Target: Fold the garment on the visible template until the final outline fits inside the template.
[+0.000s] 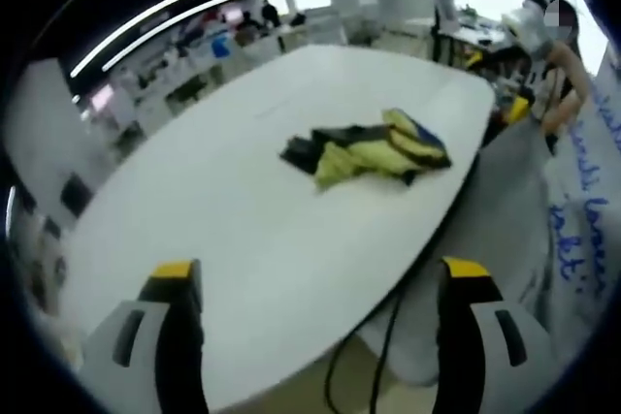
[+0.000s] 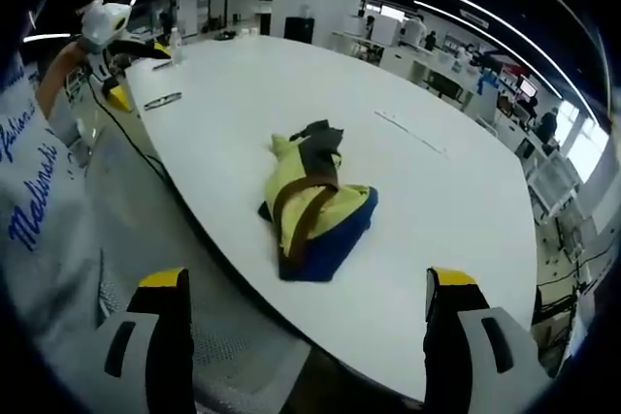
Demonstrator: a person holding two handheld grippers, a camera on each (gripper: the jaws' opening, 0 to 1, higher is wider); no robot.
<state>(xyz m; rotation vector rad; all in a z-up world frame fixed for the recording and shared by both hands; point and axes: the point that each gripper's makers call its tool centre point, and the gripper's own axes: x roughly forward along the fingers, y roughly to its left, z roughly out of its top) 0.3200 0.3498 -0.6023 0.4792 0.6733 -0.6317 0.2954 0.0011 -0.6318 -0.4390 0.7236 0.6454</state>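
On the white table [image 1: 194, 210] ahead of my left gripper [image 1: 320, 273], whose jaws stand wide apart with nothing between them, I see the crumpled yellow, black and blue garment [image 1: 374, 147] lying near the table's right edge. From my right gripper [image 2: 306, 283], equally wide and empty, the same garment [image 2: 312, 206] sits bunched close to the table's near edge.

garment [image 1: 369, 147] folds hidden underneath, template too faint to tell
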